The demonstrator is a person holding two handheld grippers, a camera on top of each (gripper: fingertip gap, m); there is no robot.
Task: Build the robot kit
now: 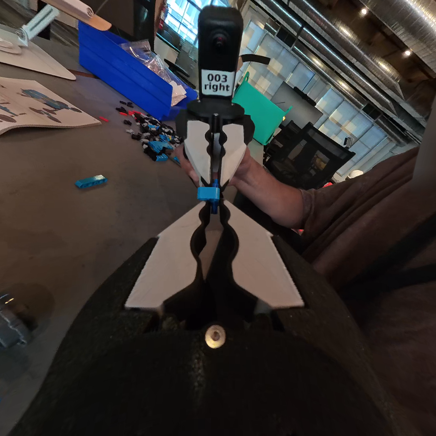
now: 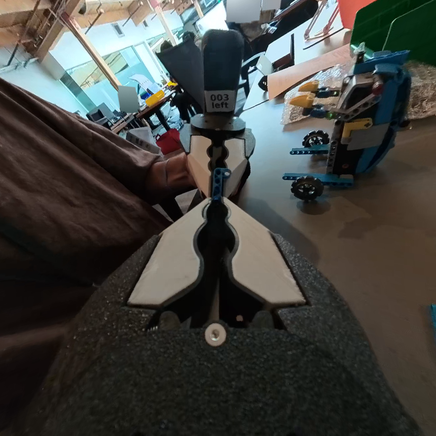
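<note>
My two grippers meet tip to tip above the grey table [image 1: 106, 224]. My left gripper [image 1: 213, 206] is shut, and the lower end of a dark-blue pin [image 1: 214, 208] sits between its tips. The pin passes through a light-blue holed beam [image 1: 207, 193], seen end-on here. My right gripper [image 1: 213, 184] faces it, shut on the pin's other end. In the right wrist view my right gripper [image 2: 215, 200] pinches the dark-blue pin [image 2: 215, 200]. The beam [image 2: 218, 181] rises from there in front of the left gripper [image 2: 213, 194].
A blue bin [image 1: 122, 70], a pile of small pieces [image 1: 155, 139], a loose blue beam [image 1: 90, 181] and an open booklet [image 1: 35, 103] lie to the left. A green bin [image 1: 257, 113] stands behind. A partly built blue wheeled model [image 2: 368, 122] stands at the right. Left and right tips are no more than a few centimetres apart. Both grippers' tips are roughly 15 cm from the partly built blue wheeled model [image 2: 368, 122].
</note>
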